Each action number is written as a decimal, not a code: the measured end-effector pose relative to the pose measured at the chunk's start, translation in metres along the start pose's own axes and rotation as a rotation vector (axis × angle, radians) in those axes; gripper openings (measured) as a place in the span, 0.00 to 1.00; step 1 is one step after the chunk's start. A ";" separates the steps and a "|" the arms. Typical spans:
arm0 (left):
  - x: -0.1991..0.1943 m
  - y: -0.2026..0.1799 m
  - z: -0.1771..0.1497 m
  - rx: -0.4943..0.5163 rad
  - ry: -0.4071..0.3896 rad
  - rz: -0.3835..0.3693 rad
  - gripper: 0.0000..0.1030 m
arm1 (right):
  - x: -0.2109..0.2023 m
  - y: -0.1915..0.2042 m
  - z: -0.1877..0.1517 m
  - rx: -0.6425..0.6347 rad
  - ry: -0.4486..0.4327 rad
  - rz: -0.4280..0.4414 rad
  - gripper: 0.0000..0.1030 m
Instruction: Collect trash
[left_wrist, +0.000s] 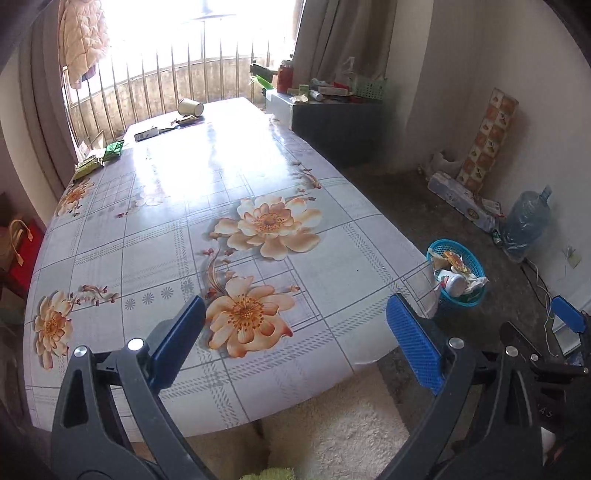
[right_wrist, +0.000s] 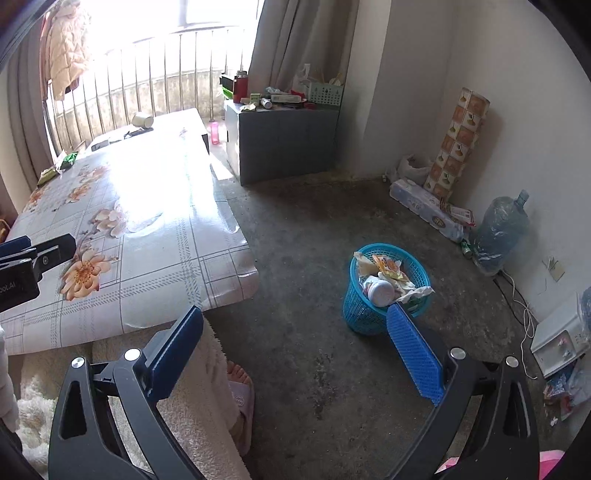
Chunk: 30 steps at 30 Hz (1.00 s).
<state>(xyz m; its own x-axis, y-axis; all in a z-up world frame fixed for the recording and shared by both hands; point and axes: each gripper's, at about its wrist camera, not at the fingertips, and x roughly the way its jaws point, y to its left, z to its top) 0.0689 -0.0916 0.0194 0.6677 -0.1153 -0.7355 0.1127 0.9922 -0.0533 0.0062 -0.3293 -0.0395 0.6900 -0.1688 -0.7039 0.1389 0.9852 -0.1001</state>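
My left tongs (left_wrist: 295, 336) stand wide open and empty above the near edge of the flowered desk (left_wrist: 155, 229). A blue basket (left_wrist: 461, 273) full of wrappers sits on the floor beside the desk's right corner. A tipped paper cup (left_wrist: 190, 107) and green packets (left_wrist: 112, 150) lie at the far end.

Below me a table (left_wrist: 155, 236) in flowered oilcloth, paper cup (left_wrist: 190, 107) tipped over and green packets (left_wrist: 112, 150) at its far end, blue trash basket (right_wrist: 373, 306) on the concrete floor (right_wrist: 303, 229) to its right
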 end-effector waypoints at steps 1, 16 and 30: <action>-0.003 0.002 -0.007 -0.003 -0.003 0.010 0.92 | -0.002 0.000 0.000 -0.002 0.000 -0.003 0.94; -0.026 0.011 -0.035 -0.018 0.000 0.123 0.92 | -0.014 -0.017 -0.006 0.047 -0.020 -0.039 0.94; -0.031 0.013 -0.039 -0.033 0.011 0.138 0.92 | -0.016 -0.026 -0.010 0.046 -0.037 -0.028 0.94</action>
<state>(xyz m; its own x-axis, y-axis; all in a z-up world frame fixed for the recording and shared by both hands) 0.0213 -0.0732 0.0148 0.6672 0.0231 -0.7445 -0.0044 0.9996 0.0271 -0.0156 -0.3516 -0.0333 0.7113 -0.1984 -0.6743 0.1910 0.9778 -0.0862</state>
